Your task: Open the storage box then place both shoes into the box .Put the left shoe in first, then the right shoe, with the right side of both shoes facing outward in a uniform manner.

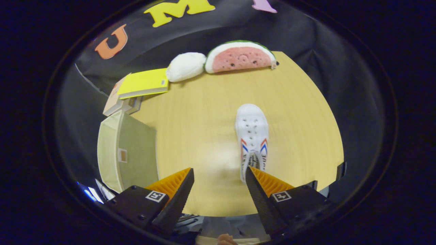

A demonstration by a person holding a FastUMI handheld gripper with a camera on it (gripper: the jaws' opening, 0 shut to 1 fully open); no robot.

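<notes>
A white canvas shoe (252,136) with red and blue stripes lies on the wooden table (204,119), toe pointing away from me, its heel just ahead of the right finger. My gripper (219,177) hovers open above the table with nothing between its fingers. The beige storage box (126,153) stands at the table's left edge, beside the left finger. I cannot tell whether its lid is open.
A watermelon-slice plush (240,58) and a white plush (185,66) rest at the table's far edge. A yellow book (144,83) sits on stacked boxes (117,103) beyond the storage box.
</notes>
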